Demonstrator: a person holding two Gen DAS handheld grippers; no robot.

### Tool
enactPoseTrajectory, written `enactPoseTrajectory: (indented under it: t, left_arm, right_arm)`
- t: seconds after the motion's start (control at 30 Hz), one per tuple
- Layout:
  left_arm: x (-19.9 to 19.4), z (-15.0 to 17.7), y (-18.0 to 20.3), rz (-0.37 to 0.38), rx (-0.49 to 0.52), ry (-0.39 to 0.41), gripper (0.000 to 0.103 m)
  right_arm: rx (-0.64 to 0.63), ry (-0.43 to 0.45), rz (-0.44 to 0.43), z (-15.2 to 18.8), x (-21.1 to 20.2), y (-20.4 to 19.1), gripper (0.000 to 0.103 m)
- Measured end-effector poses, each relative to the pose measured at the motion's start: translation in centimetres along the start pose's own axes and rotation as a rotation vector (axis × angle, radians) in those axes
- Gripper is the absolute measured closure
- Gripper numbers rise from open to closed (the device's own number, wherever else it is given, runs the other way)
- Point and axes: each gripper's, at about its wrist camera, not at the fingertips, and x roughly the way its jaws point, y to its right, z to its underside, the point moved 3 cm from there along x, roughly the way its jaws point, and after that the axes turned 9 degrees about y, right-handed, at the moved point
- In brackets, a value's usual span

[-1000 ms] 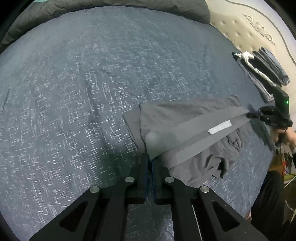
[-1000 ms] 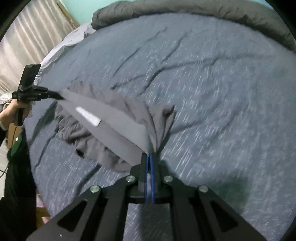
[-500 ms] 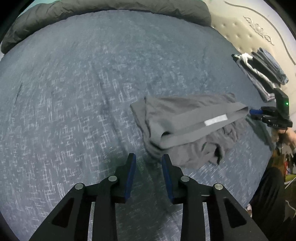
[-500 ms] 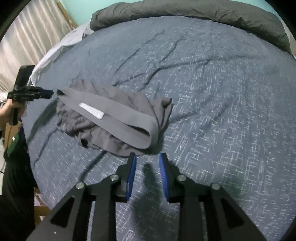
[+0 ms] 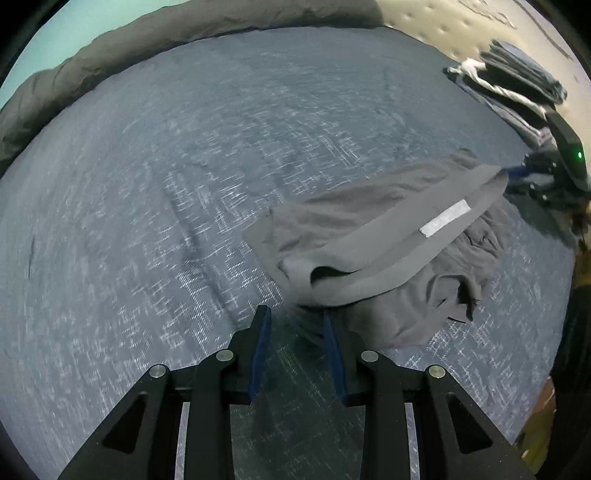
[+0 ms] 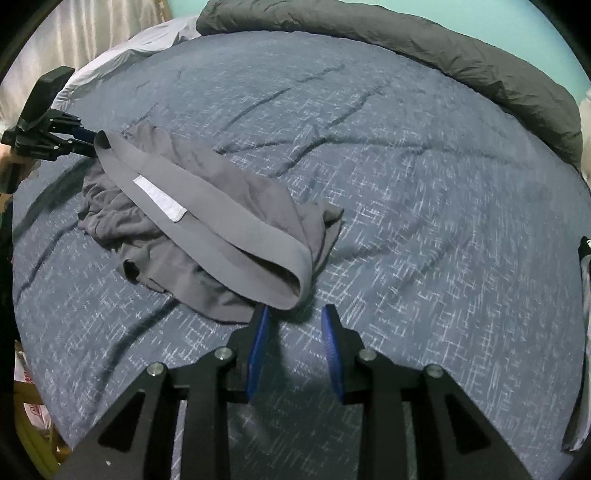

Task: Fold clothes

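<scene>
Your left gripper (image 5: 297,317) has its 2 blue-padded jaws parted, having just been opening, with nothing between them but bedspread. Its right pad sits just beside the near end of the gray shorts (image 5: 373,251), right at the edge of the cloth; whether it touches, you cannot tell. The shorts lie ahead and to the right of that gripper, released and resting on the blue flecked bedspread (image 5: 147,221). Their wide waistband (image 5: 388,266) runs away from you toward the upper right, with a white label (image 5: 445,218) on it, and the rumpled legs bunch up on the right side.

Your right gripper (image 6: 293,314) is likewise let go, jaws apart after just opening, empty between the pads. The folded-over end of the waistband lies just ahead of its left finger (image 6: 258,332), and the shorts stretch away to the upper left.

At the far end of the shorts in each view, you see the other gripper close to the waistband's tip. Beyond, a dark gray duvet (image 6: 443,44) is heaped along the far edge of the bed. Far right of your left gripper, a stack of folded clothes (image 5: 517,85) rests by the tufted headboard (image 5: 461,22).
</scene>
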Motion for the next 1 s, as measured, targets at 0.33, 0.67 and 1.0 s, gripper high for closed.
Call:
enactPoseTrajectory:
  t: [0.33, 0.67, 1.0]
  left_arm:
    - [-0.3, -1.8, -0.3, 0.040, -0.002, 0.057, 0.071]
    - [-1.1, -2.1, 0.3, 0.042, 0.012, 0.072, 0.071]
    - [0.4, -2.6, 1.0, 0.055, 0.036, 0.060, 0.071]
  right_arm:
    - [0.023, 0.054, -0.027, -1.3, -0.3, 0.5, 0.079]
    - [0.024, 0.066, -0.009, -2.0, -0.8, 1.1, 0.079]
    - [-0.030, 0.075, -0.042, -2.6, -0.3, -0.4, 0.080]
